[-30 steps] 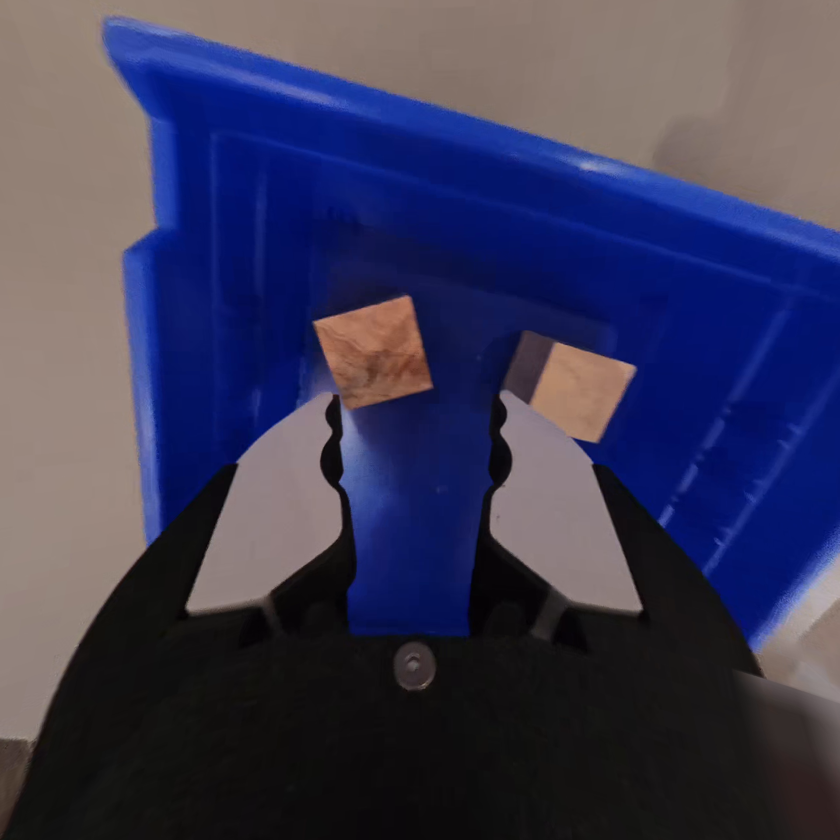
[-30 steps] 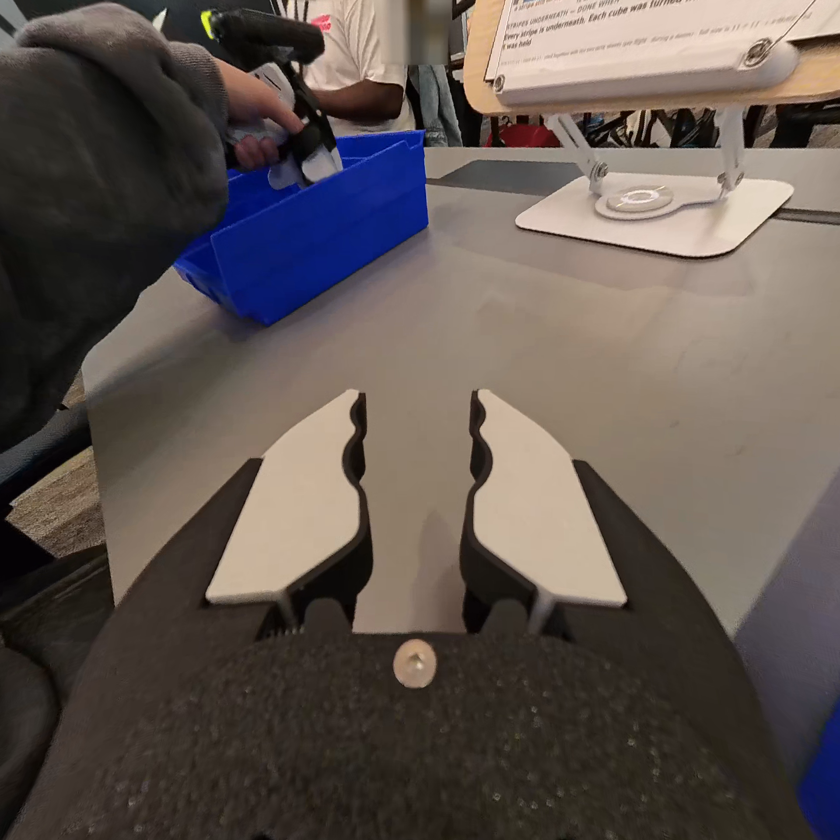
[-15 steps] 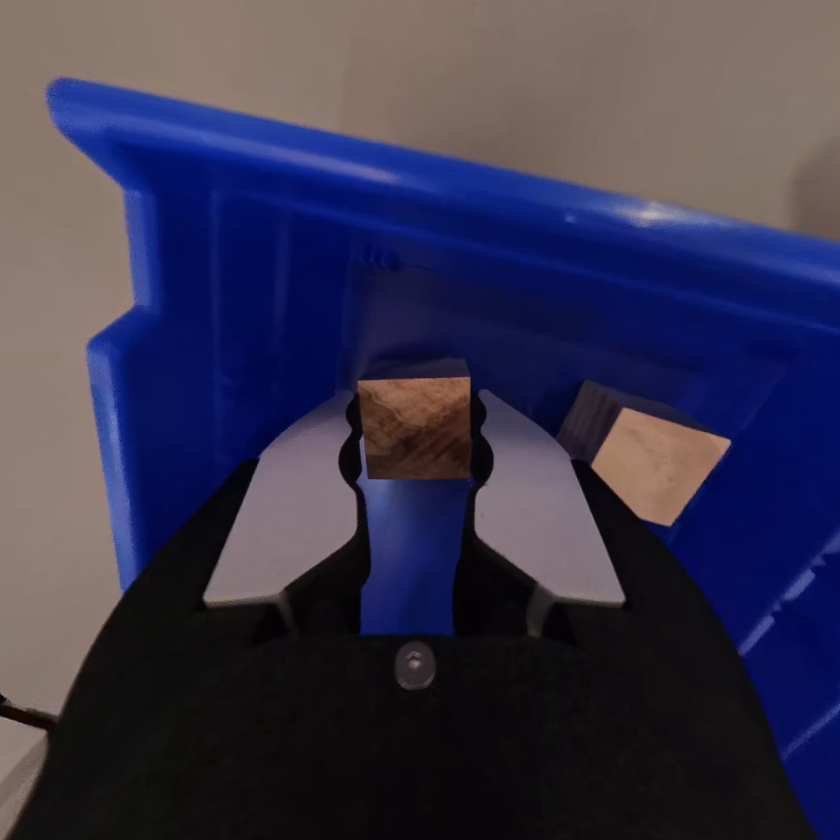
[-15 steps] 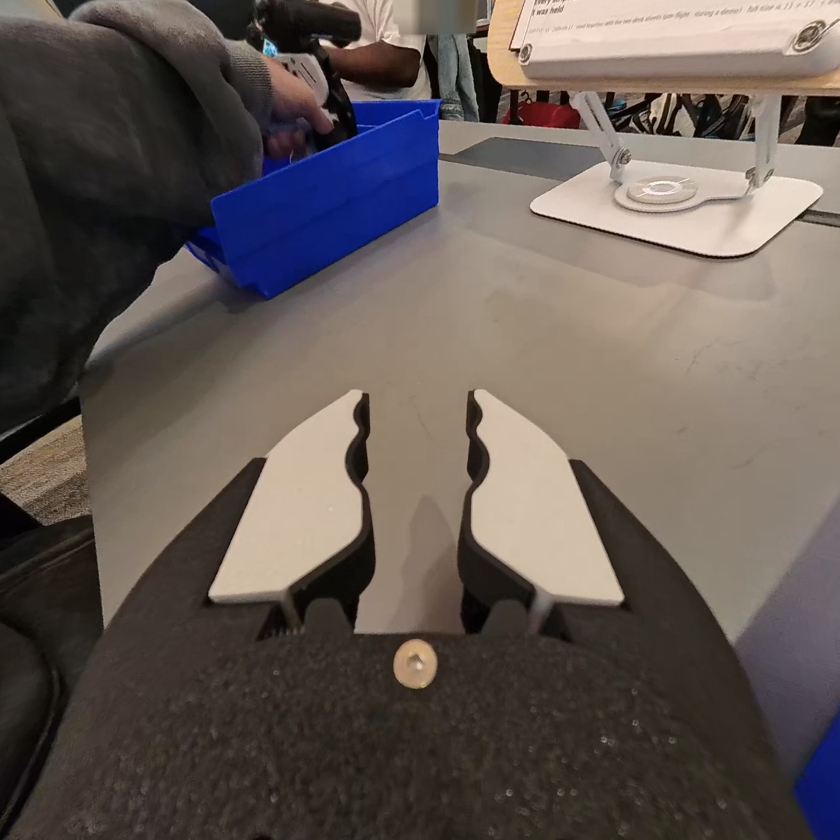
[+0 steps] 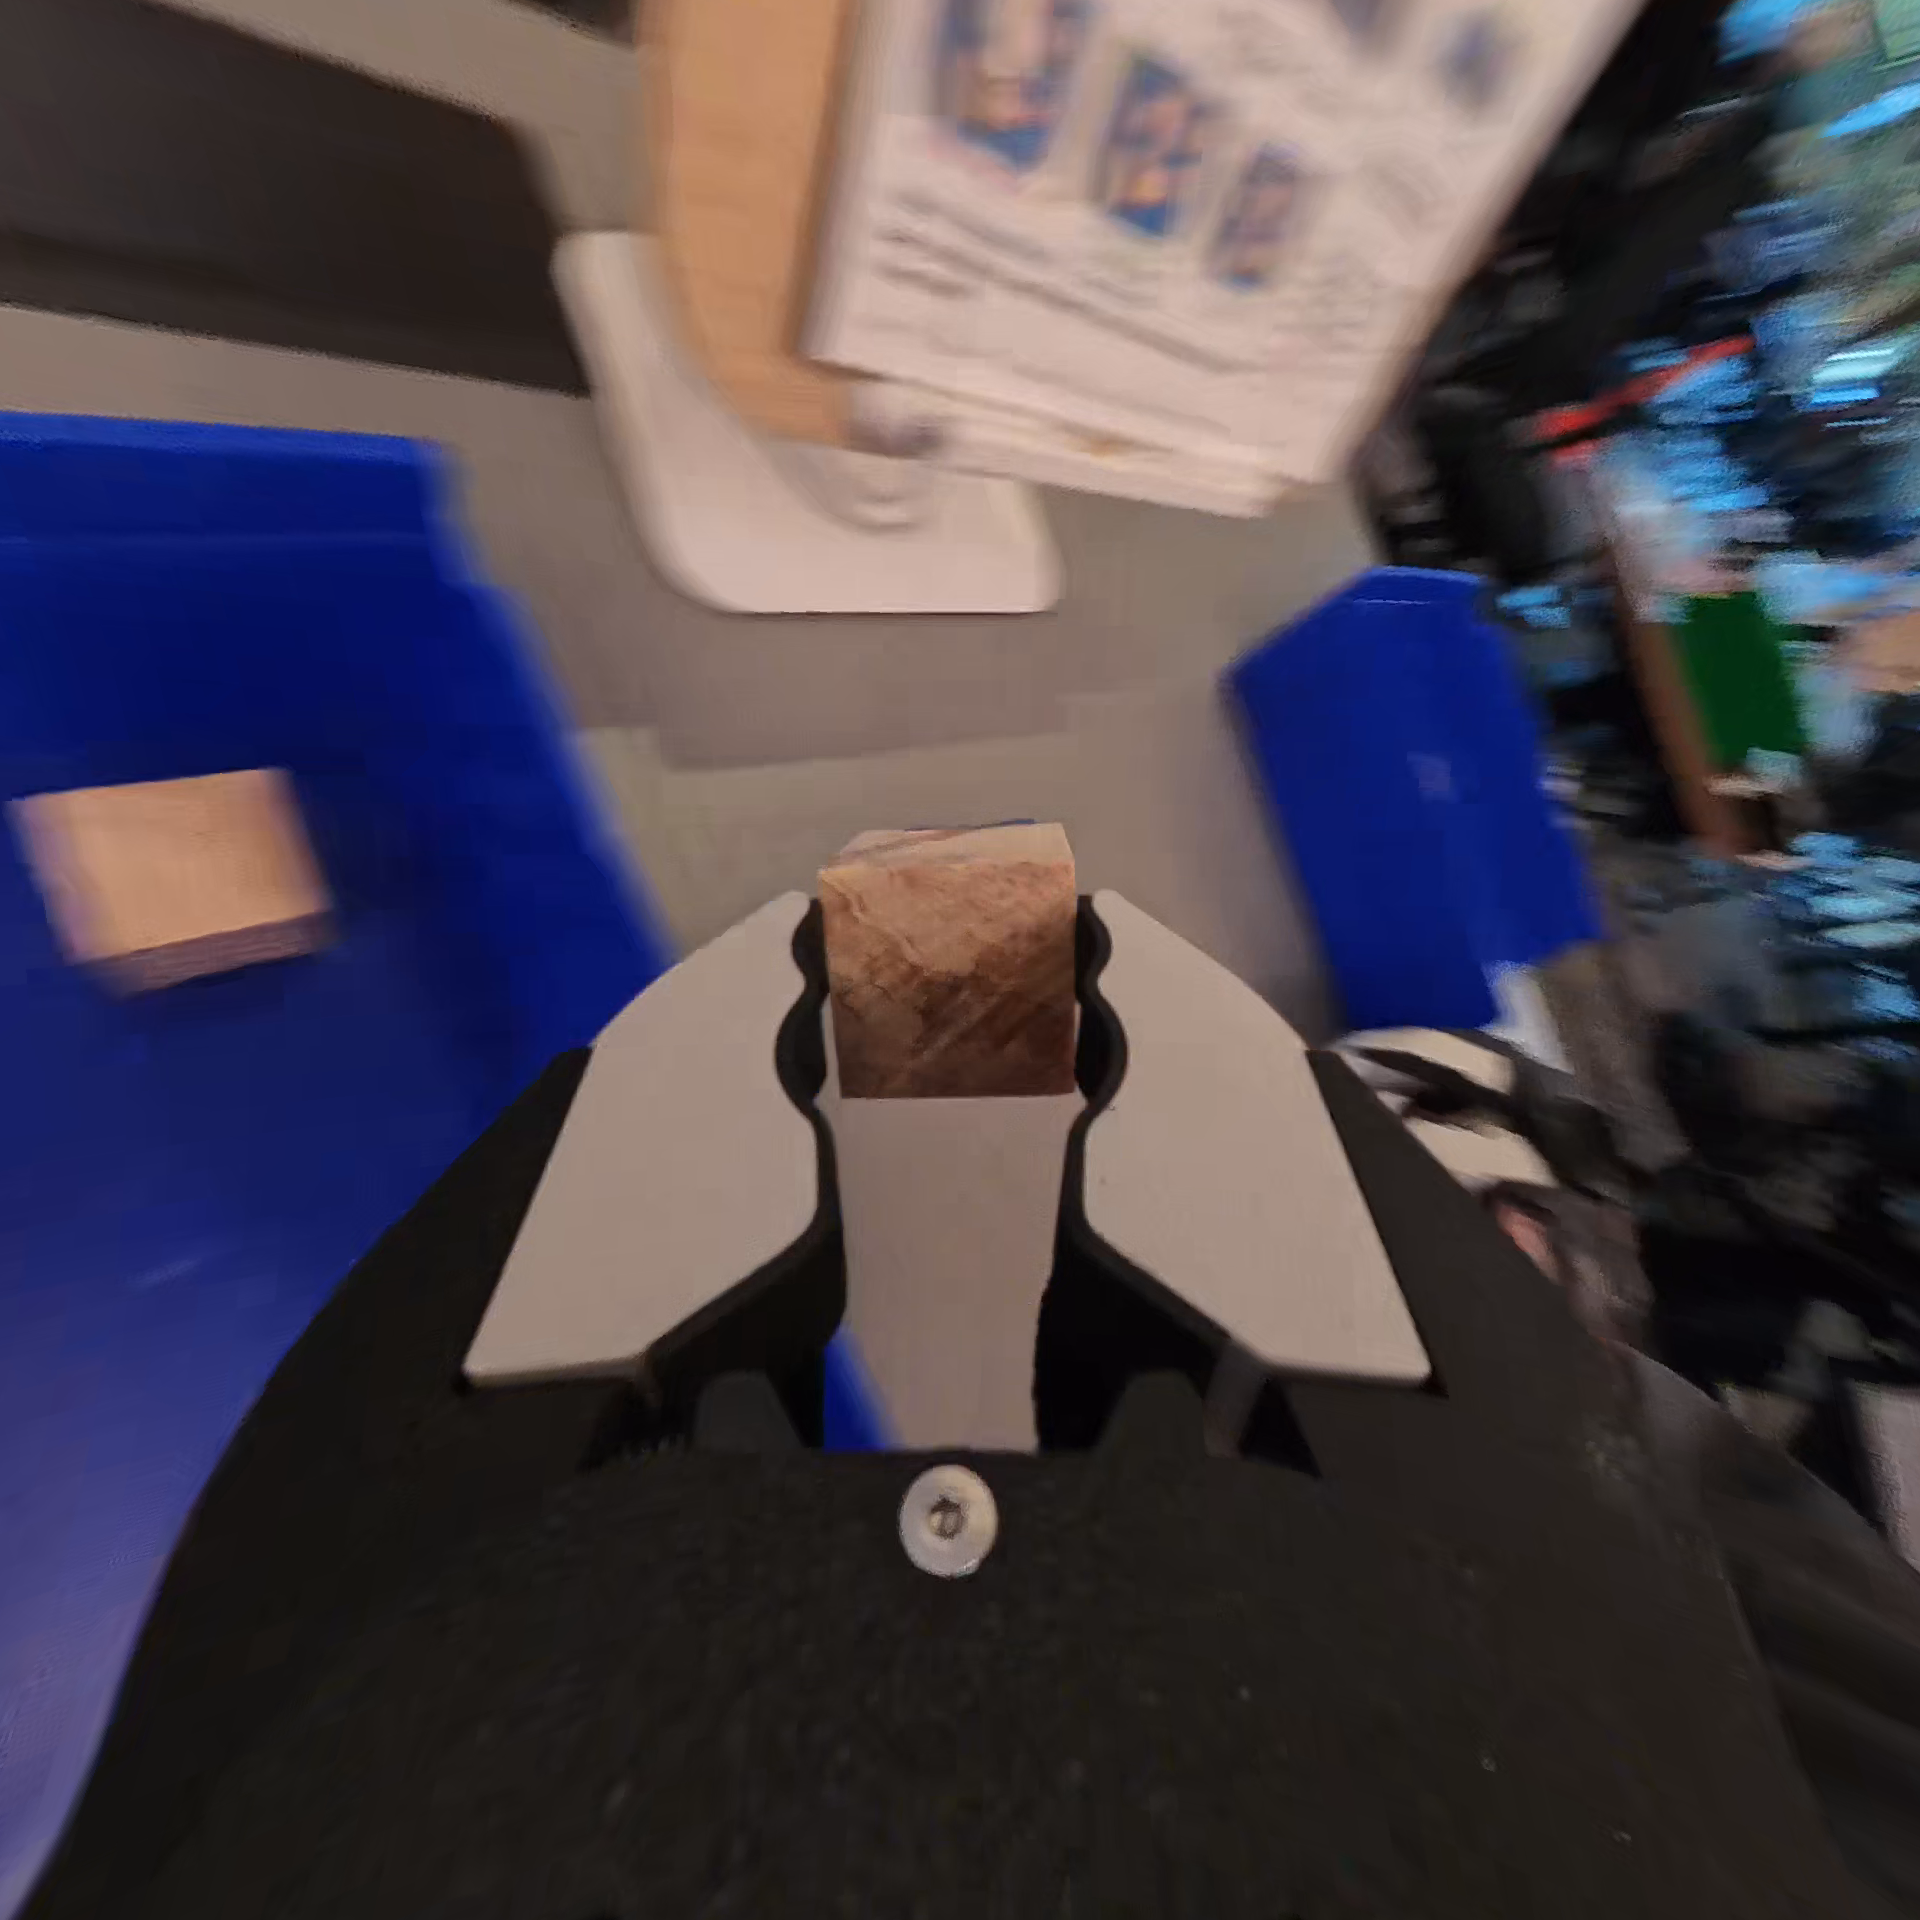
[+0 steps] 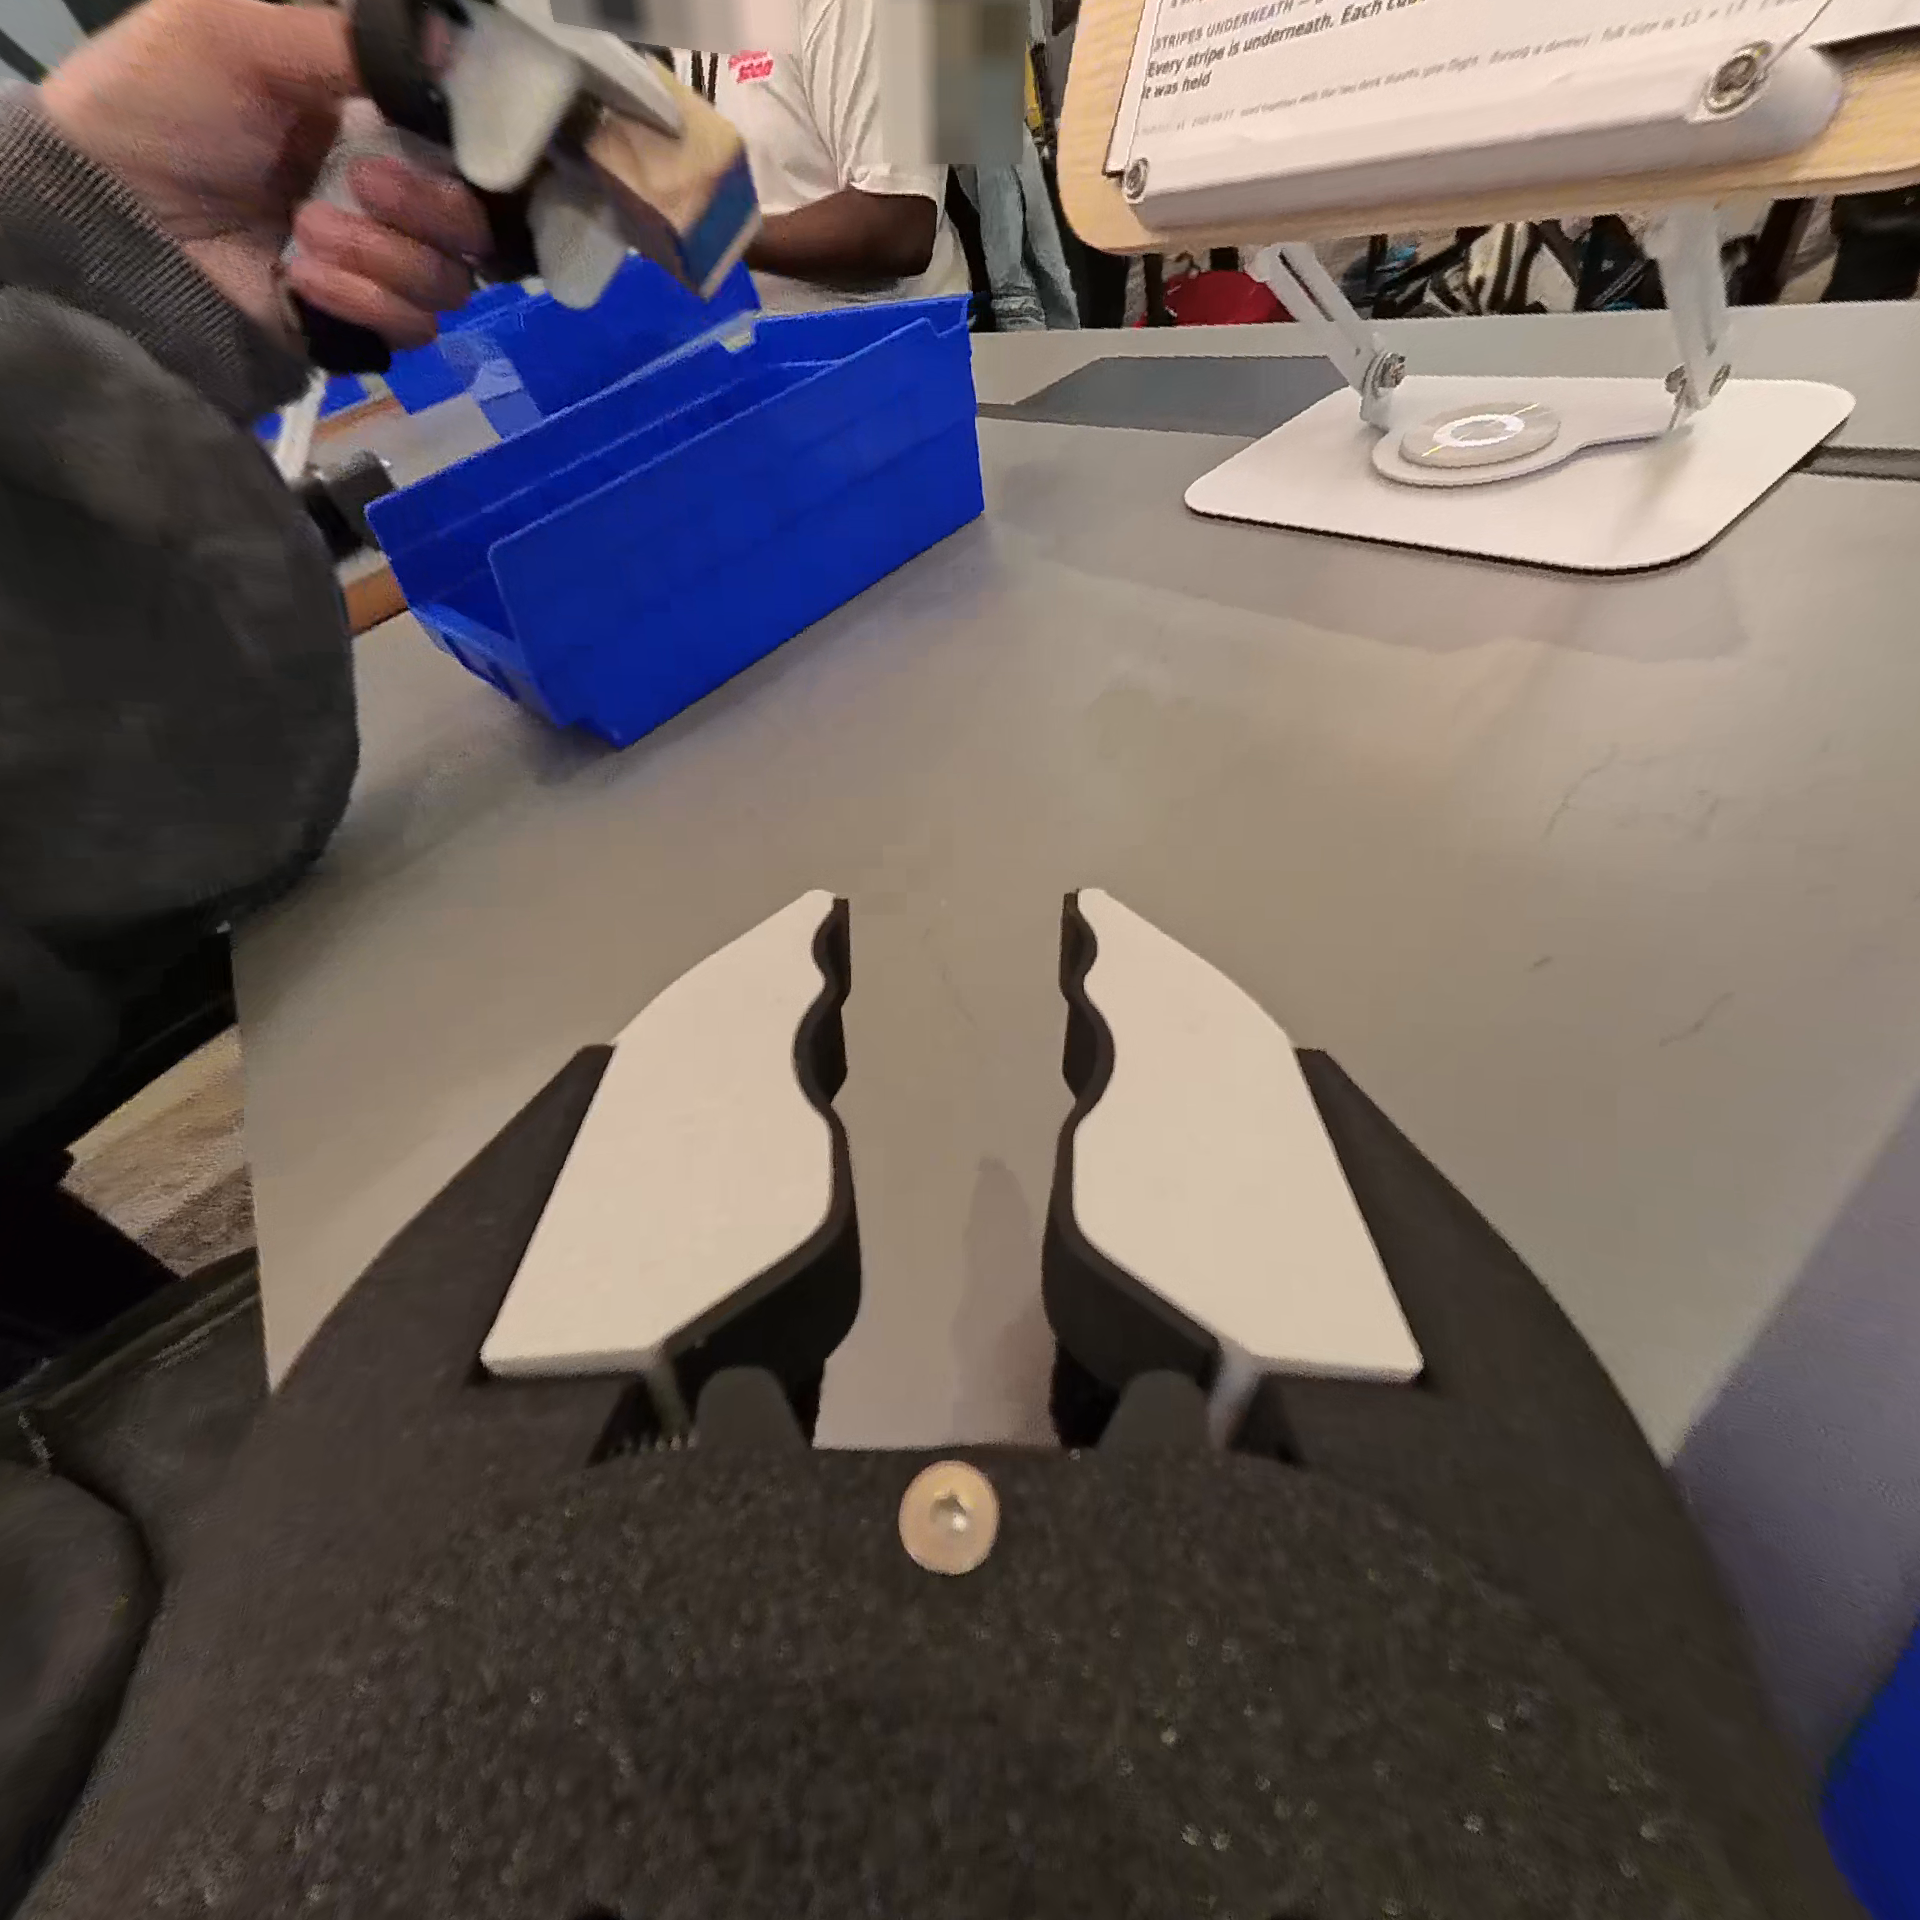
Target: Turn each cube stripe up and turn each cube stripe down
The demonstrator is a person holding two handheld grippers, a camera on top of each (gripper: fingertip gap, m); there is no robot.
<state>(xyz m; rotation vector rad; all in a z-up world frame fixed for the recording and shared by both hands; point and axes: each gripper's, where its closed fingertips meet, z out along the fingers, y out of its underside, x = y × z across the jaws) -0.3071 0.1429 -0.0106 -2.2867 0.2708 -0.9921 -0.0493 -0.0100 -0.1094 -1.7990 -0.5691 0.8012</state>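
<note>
My left gripper is shut on a wooden cube and holds it in the air above the grey table. In the right wrist view the same cube shows a blue face, raised above the blue bin at the far left. A second wooden cube lies inside that bin, blurred, to the left of the held one. My right gripper is open and empty, low over the grey table.
A white stand carrying a wooden board with a printed sheet stands at the back right. A second blue bin sits to the right. A grey sleeve fills the left edge. People stand beyond the table.
My left gripper closed on the cube in the bin, lifted it out and swung it up to face across the table. My right gripper stayed open in place.
</note>
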